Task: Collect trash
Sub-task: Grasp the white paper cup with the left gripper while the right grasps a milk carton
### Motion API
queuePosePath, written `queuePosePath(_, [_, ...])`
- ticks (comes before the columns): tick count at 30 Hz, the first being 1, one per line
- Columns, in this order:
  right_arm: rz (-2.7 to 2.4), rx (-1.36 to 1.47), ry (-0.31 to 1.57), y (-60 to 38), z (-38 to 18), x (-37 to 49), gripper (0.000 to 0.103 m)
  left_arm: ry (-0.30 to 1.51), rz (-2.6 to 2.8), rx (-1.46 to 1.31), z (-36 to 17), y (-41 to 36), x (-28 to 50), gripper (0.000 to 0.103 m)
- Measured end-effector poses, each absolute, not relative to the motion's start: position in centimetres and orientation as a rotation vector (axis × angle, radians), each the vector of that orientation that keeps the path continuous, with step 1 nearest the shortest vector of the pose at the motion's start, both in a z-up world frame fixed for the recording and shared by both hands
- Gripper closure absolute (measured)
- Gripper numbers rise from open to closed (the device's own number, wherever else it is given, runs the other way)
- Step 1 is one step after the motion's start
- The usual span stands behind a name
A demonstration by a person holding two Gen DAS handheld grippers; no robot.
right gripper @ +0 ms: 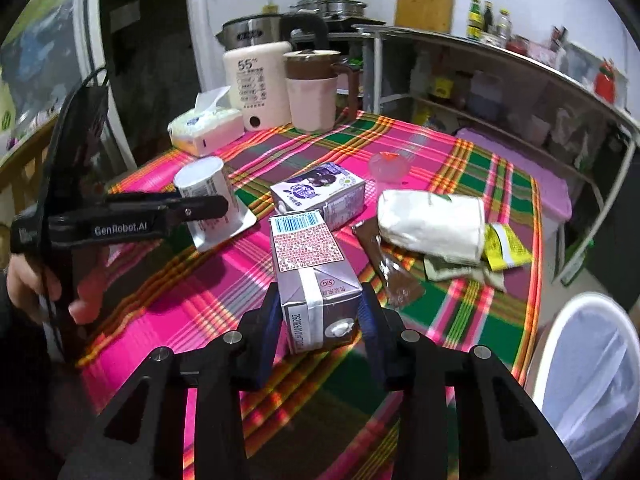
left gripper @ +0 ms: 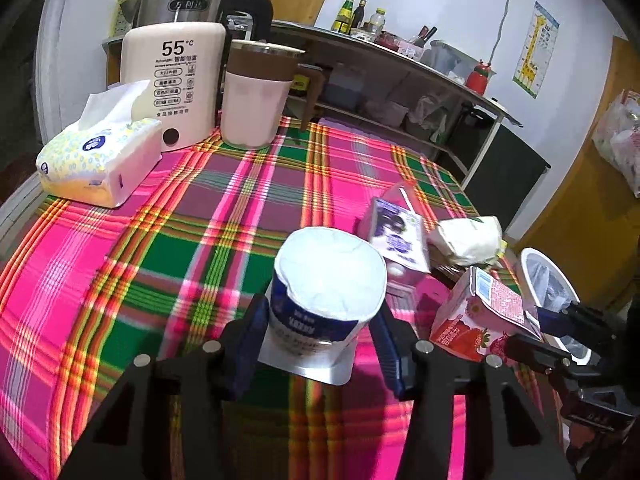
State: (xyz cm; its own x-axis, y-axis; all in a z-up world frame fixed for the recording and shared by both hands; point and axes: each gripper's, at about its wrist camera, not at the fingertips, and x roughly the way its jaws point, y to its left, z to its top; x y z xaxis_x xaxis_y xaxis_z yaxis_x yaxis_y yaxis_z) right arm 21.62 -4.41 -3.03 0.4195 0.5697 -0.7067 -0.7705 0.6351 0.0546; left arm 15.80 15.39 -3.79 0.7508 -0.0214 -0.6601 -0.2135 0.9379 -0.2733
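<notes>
A table covered in a bright pink, green and orange plaid cloth [left gripper: 168,216] fills both views.

In the left wrist view, the left gripper [left gripper: 320,344] reaches in from the bottom centre. Its blue pads stand on either side of an upside-down yogurt cup [left gripper: 326,292] with a blue label; a gap shows on the right side, so the jaws are part open around the cup, not clamped on it. The cup rests on the cloth on its foil lid. At the lower right edge stands a white trash bin [left gripper: 550,284] with a clear liner.

In the right wrist view, the right gripper [right gripper: 318,320] comes up from the bottom centre, and its pads press both sides of a strawberry milk carton [right gripper: 310,272], which lies with its barcode end pointing away. Just beyond it lies a purple milk carton [right gripper: 320,194] on its side. To the right of centre sit a crumpled white bag [right gripper: 432,224] and a yellow wrapper [right gripper: 506,246]. A hand [right gripper: 24,284] at the left edge holds the other tool.

At the upper left of both views stand a tissue pack [left gripper: 96,160], a cream water warmer [left gripper: 172,80] and a pink jug [left gripper: 256,100].
</notes>
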Motion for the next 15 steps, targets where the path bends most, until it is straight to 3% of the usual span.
queuePosePath(15, [0.735,-0.124,0.767,-10.7,-1.4,16.9,0.064,0.695,0.015,-0.287,-1.7,9.8,12.0,0.050])
